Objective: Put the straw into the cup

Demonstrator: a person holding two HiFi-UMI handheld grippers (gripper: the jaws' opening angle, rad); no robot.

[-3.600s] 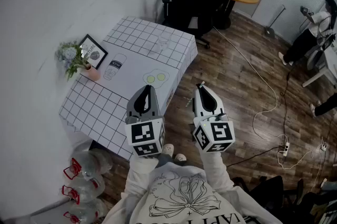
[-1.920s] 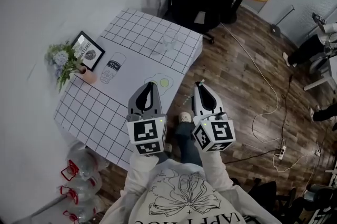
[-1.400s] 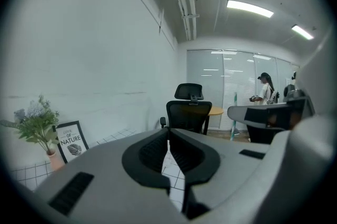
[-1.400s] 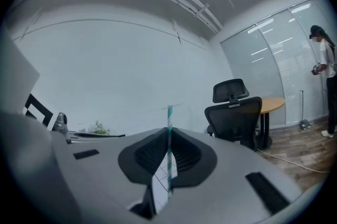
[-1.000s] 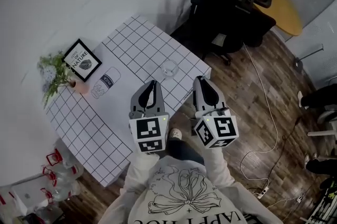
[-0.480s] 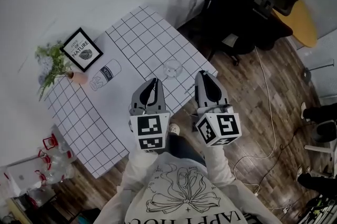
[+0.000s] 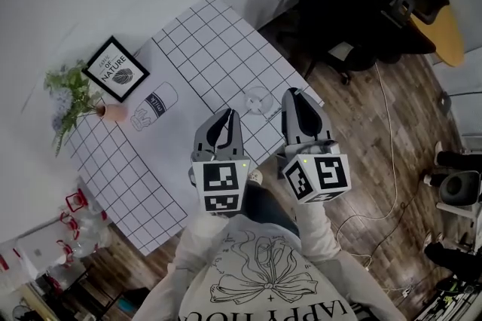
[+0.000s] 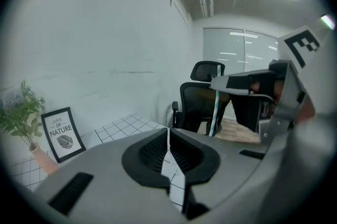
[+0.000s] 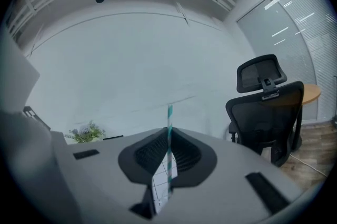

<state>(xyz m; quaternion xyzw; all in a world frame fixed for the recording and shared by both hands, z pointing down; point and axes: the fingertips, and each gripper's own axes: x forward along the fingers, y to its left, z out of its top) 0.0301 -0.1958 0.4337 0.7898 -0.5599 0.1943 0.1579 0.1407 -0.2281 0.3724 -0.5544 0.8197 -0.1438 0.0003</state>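
Two things stand at the far left of the table [image 7: 218, 41], a small plant [image 7: 69, 88] and a framed picture [image 7: 114, 69]. Both are well apart from the work, so we leave them alone.

Next comes our left gripper [image 8: 168, 132]. Its jaws are pressed together with nothing between them, and it hangs above the near edge of the table with no job that we can see.

Just ahead of it, and between the two grippers in the head view, the cup [image 7: 257, 99] stands upright on the checked cloth, close to the table's edge. It is clear glass and looks empty.

To the right, our right gripper [image 9: 167, 138] is clamped on the straw [image 9: 169, 115]. The striped straw stands upright between the jaws and pokes out above them. The gripper's tip is near the cup but beside it, not over the mouth.

Farther right, an office chair [image 7: 354, 3] stands on the wood floor, clear of the work.

We judge that the pick-up is done and that we are bringing the straw to the cup. The next move calls for centring the straw's lower end over the rim, keeping it close to upright, and lowering it inside before we let go. The glass sits near the edge, so a knock could tip it.
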